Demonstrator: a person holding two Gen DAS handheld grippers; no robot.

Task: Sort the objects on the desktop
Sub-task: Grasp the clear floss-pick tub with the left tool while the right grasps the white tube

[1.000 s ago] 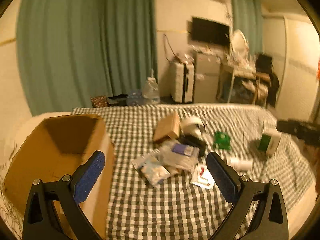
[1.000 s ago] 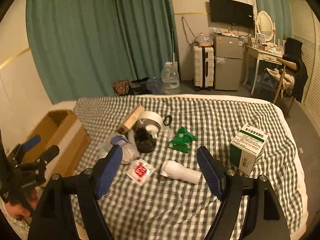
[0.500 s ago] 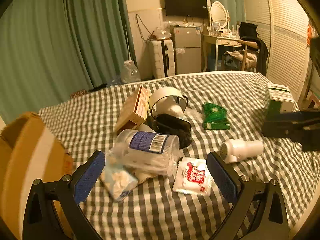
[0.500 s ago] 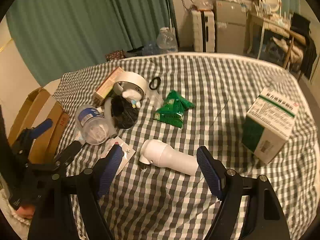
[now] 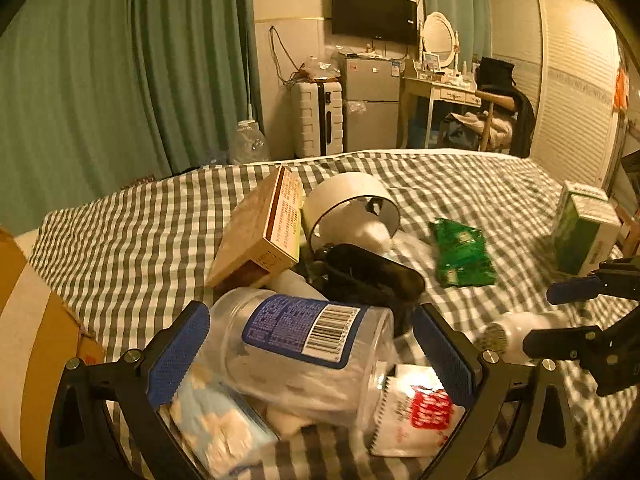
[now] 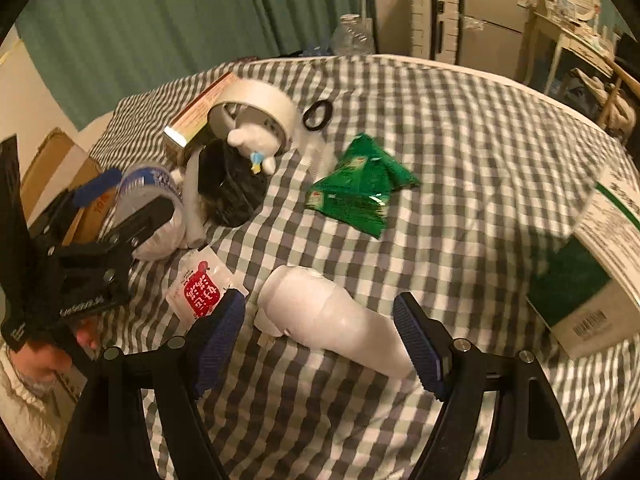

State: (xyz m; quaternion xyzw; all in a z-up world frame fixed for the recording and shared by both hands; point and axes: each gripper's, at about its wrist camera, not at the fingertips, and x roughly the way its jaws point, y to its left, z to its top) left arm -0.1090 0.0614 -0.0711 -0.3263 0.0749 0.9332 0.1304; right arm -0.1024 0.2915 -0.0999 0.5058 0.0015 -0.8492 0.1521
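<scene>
A clear plastic jar (image 5: 304, 344) with a blue label lies on its side on the checked bedspread (image 5: 140, 240). My left gripper (image 5: 312, 354) is open around it, with a small gap at each blue pad. That gripper (image 6: 124, 204) also shows at the left of the right wrist view, over the jar (image 6: 152, 200). A white bottle (image 6: 328, 316) lies flat between the fingers of my open right gripper (image 6: 320, 340), pads clear of it. In the left wrist view the right gripper (image 5: 560, 316) hovers at the bottle (image 5: 516, 328).
A red-and-white sachet (image 6: 198, 290), green packet (image 6: 360, 192), black pouch (image 6: 232, 188), white tape roll (image 6: 256, 108), tan box (image 5: 260, 232) and blue-white packet (image 5: 216, 424) lie close together. A green-and-white carton (image 6: 600, 264) stands right. An open cardboard box (image 5: 32, 340) sits left.
Both grippers have come down and forward toward the bed. The left swung from the cardboard box to straddle the jar; the right dropped to straddle the white bottle. Both stayed open.
</scene>
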